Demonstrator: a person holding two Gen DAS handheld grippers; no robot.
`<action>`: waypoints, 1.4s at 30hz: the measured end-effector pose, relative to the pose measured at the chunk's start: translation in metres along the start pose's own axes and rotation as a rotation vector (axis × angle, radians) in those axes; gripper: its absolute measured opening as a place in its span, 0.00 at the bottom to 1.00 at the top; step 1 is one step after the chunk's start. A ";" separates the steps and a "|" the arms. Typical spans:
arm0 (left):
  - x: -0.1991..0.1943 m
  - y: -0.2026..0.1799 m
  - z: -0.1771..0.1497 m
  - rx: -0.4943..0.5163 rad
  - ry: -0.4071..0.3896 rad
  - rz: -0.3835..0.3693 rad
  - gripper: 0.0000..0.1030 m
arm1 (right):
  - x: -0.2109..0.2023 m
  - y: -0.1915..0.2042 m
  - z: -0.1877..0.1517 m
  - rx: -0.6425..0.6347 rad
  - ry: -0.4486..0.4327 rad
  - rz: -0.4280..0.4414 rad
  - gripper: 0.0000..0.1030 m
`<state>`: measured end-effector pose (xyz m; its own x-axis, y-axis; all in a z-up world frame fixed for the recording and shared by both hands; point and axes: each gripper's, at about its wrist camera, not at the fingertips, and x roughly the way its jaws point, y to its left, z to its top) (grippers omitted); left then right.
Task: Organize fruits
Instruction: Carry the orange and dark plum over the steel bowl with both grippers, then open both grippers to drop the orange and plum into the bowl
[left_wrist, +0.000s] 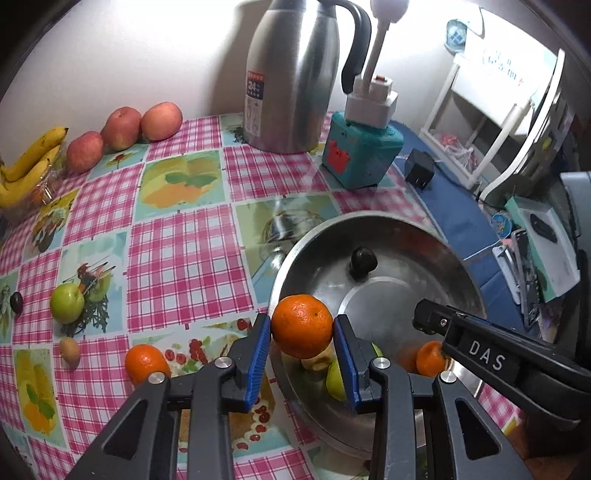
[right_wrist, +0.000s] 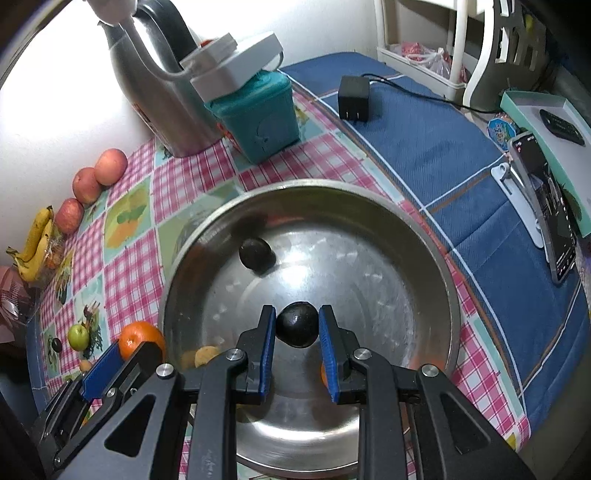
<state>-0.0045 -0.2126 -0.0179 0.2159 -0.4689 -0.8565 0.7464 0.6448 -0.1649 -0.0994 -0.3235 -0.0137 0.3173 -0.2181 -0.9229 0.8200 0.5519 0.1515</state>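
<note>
Checkered tablecloth (left_wrist: 184, 251); left claw (left_wrist: 302, 328) grasping orange (left_wrist: 302, 325), right claw (right_wrist: 297, 326) clenched on dark fruit (right_wrist: 297, 324) over bowl (right_wrist: 424, 236)

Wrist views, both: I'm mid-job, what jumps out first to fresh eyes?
The big steel bowl in front of both tongs. The left tongs grip an orange at the bowl's near rim; the right tongs hold a dark fruit over its middle. Apples and bananas line the far wall.
</note>
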 end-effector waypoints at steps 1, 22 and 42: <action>0.001 0.000 0.000 0.000 0.001 -0.002 0.36 | 0.001 0.000 0.000 0.001 0.005 -0.001 0.24; 0.002 -0.004 0.000 0.020 0.000 -0.003 0.38 | 0.007 -0.005 -0.002 0.021 0.036 0.005 0.29; -0.002 0.019 0.004 -0.072 0.031 0.033 0.42 | 0.001 0.001 0.000 -0.005 0.023 0.006 0.32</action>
<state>0.0116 -0.2022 -0.0170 0.2188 -0.4284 -0.8767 0.6917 0.7018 -0.1704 -0.0983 -0.3228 -0.0143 0.3112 -0.1959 -0.9299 0.8155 0.5574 0.1555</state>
